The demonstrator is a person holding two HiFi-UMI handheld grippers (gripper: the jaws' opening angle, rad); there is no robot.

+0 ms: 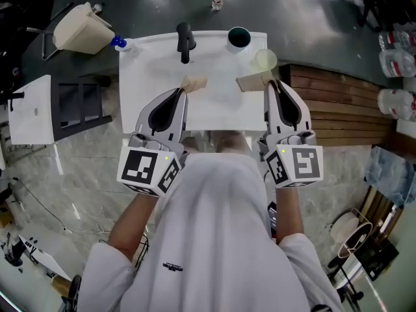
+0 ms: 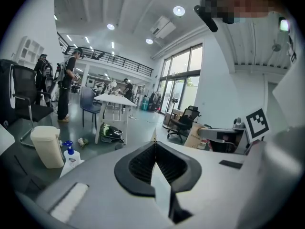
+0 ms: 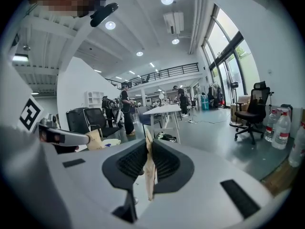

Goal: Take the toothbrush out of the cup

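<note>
Two cups sit toward the upper middle of my head view, on the far part of the white table (image 1: pixel 156 103). One is a dark cup (image 1: pixel 238 38), teal inside with a round mouth, and the other is a pale cup (image 1: pixel 264 60), translucent and yellowish, just down and right of it. I cannot pick out a toothbrush in either one from here. Left of the dark cup stands a black tap-like fitting (image 1: pixel 185 42). My right gripper (image 1: pixel 250 81) hovers near the pale cup, its jaws pressed together on nothing. My left gripper (image 1: pixel 193 83) hangs below the fitting, jaws likewise closed and empty. At the upper left of the frame, off the table, I see a beige bin (image 1: pixel 78 28) and a blue-capped spray bottle (image 1: pixel 119 42)
</note>
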